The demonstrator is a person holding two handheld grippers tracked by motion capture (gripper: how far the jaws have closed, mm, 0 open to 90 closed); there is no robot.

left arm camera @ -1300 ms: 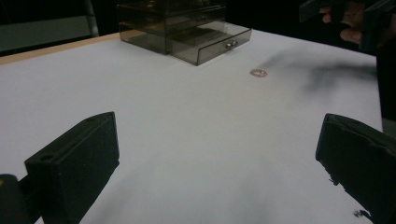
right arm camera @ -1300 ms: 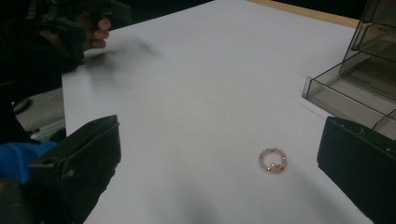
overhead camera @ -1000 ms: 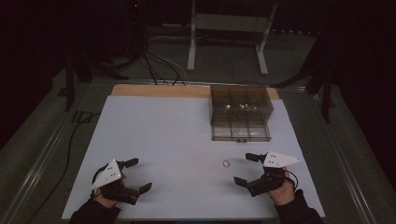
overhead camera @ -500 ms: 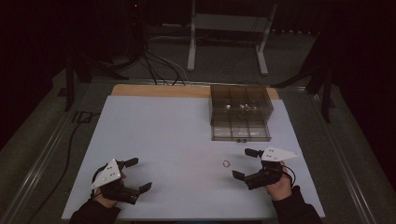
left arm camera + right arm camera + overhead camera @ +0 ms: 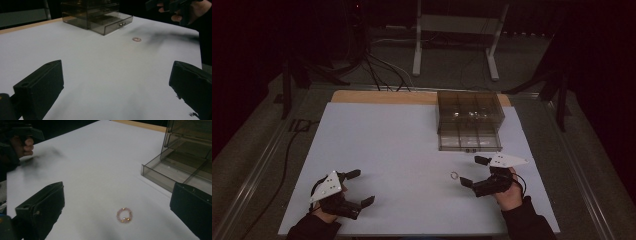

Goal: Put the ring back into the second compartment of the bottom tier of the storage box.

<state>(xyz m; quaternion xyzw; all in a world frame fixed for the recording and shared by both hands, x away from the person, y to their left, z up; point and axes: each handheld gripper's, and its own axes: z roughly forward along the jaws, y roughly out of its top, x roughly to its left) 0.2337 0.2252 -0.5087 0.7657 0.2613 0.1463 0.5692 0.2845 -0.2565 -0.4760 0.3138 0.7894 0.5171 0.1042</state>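
right gripper (image 5: pixel 471 172) hangs just beside the small bead ring (image 5: pixel 454 175), jaws wide apart and empty, ring lies flat on the white table (image 5: pixel 382 145) just ahead of the jaws, not touched. in the right gripper view the ring (image 5: pixel 124 215) sits between the two jaws' lines but still in front of them (pink beads with a few gold ones). step in hand looks like the approach for a pick. the clear drawer box (image 5: pixel 469 120) stands near, behind the ring, bottom drawer (image 5: pixel 470 141) pulled out, likely the drop spot. left gripper (image 5: pixel 359 188) rests at the near left edge, well apart from the ring, jaws also apart, holding nothing. next move calls for easing the right jaws forward and down so they straddle the ring, then closing gently; thin and low, so it could slip or skid.
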